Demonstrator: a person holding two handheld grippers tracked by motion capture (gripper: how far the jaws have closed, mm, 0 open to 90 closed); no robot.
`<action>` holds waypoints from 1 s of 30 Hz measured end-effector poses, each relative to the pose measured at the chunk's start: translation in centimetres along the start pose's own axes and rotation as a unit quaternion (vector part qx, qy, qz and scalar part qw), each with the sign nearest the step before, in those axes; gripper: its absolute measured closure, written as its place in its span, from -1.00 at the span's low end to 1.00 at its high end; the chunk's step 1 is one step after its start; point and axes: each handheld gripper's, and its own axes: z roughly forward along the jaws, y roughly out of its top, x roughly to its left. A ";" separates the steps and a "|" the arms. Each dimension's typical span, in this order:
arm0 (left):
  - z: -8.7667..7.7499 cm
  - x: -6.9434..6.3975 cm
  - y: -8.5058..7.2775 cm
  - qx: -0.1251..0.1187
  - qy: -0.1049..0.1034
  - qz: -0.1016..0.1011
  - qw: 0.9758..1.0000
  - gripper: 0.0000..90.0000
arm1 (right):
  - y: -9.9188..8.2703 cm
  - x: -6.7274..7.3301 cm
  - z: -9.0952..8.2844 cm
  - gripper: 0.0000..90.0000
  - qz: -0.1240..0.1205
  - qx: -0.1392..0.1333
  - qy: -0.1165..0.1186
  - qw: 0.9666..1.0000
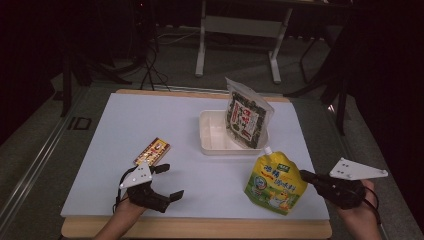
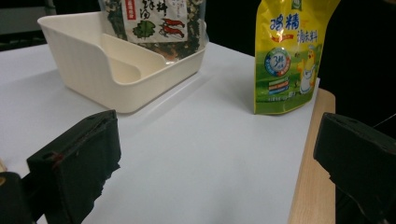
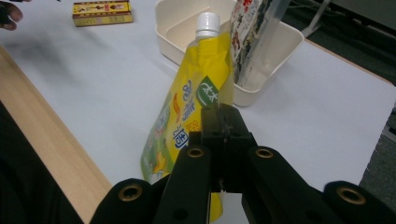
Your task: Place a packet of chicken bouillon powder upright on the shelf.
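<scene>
The right gripper point(image 3: 219, 116), jaws pinched together on the edge of the yellow spout pouch point(image 1: 276, 182) standing near-right of the white tray point(image 1: 212, 145), hides the pouch's contact edge, while the left gripper point(image 1: 167, 181) gapes wide.

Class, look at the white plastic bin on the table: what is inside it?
The white plastic bin holds one dark seaweed snack packet, standing upright and leaning against its far right end. The rest of the floor looks bare; the part behind the packet is covered.
</scene>
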 end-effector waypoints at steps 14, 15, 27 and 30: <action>2.1 -1.5 0.1 0.021 -0.065 -0.011 0.998 -0.91 | -0.2 1.9 -1.2 1.00 -0.009 -0.010 0.030 0.999; 2.2 -1.7 0.1 0.023 -0.069 -0.007 0.997 -0.91 | -0.2 2.1 -1.3 1.00 -0.011 -0.010 0.033 0.999; 3.6 -2.2 0.4 0.047 -0.097 -0.025 0.994 -0.90 | -0.5 3.8 -1.9 1.00 -0.021 -0.017 0.060 0.998; 4.5 -2.5 0.8 0.052 -0.104 -0.014 0.993 -0.90 | -0.4 4.0 -1.9 1.00 -0.026 -0.016 0.064 0.998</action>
